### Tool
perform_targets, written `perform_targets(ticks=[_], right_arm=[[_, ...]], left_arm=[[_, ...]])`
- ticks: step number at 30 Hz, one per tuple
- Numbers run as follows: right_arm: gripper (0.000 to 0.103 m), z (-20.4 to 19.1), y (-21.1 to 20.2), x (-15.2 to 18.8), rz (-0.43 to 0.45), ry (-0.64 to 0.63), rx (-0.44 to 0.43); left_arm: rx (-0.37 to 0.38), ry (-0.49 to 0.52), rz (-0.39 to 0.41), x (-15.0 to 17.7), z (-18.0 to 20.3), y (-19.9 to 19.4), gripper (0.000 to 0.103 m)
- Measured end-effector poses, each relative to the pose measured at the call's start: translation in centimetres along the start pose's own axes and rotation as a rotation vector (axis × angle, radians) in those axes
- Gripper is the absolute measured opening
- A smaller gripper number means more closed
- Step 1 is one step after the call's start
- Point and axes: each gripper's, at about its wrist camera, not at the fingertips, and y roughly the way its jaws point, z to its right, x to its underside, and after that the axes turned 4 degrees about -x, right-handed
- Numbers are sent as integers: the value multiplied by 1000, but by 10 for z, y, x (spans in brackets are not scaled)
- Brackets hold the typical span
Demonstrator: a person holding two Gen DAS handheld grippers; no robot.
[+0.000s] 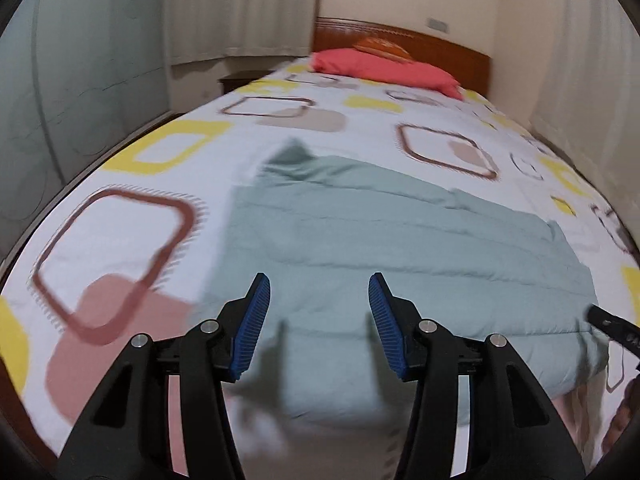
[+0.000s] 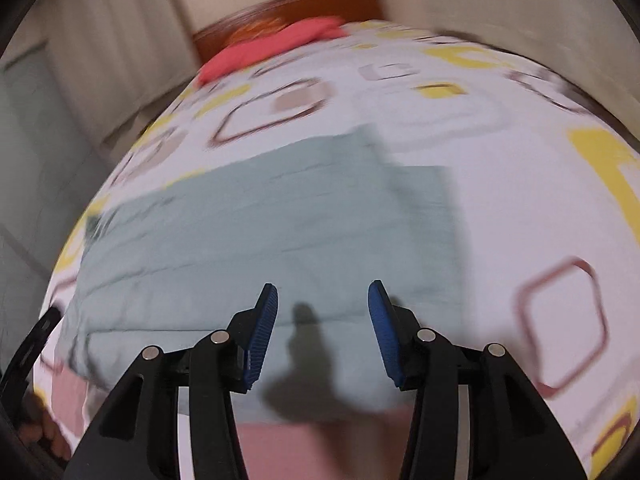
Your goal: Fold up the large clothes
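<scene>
Through the left wrist camera I see my left gripper point(image 1: 319, 294) with its blue pads point(image 1: 252, 328) spread wide and nothing between them, hanging over the near part of a pale green garment point(image 1: 384, 248). That garment lies flat on the bed point(image 1: 120, 216), on a white cover printed with yellow, brown and pink squares; it is already folded into a broad slab whose long axis runs across the bed, from left to right in this view, with its near edge drooping over the foot of the mattress. A small peak of cloth point(image 1: 294, 150) sticks up at its far left corner, toward the head of the bed. At the head lies a red pillow point(image 1: 384, 70) with an orange patterned cushion point(image 1: 382, 47) on top of it, both against a wooden headboard point(image 1: 440, 42). A dark piece of the other tool point(image 1: 612, 326) shows at the right edge. No containers appear in this view. The right wrist camera is blurred, but I can make out my right gripper point(image 2: 323, 300) likewise spread apart and empty above the near right portion of the green garment point(image 2: 256, 236), which again stretches sideways across the patterned bed point(image 2: 520, 208). The red pillow point(image 2: 276, 46) sits far off by the headboard point(image 2: 304, 2). No containers here either.
</scene>
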Motion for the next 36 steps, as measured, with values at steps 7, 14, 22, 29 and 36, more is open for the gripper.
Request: perform_targets(ticks=[7,14,22,29,36], right_arm=[[48,-63,35,-22,-28,-80,-36],[48,-88,66,-19,-45,-122,-23],[48,-89,93,-3,-57,-165,19],[48,-89,99,3,-53,-172,34],[48,-88,98,4,-37,-175,28]], left_arm=[[5,36,-1,-19,49,34,50],[-33,64,-59,-15,67,73,42],[-50,84,-102,-2,72,95,38],[-56,95,-108,3,73,102,38],[-44,84,-110,0,71,99,38]])
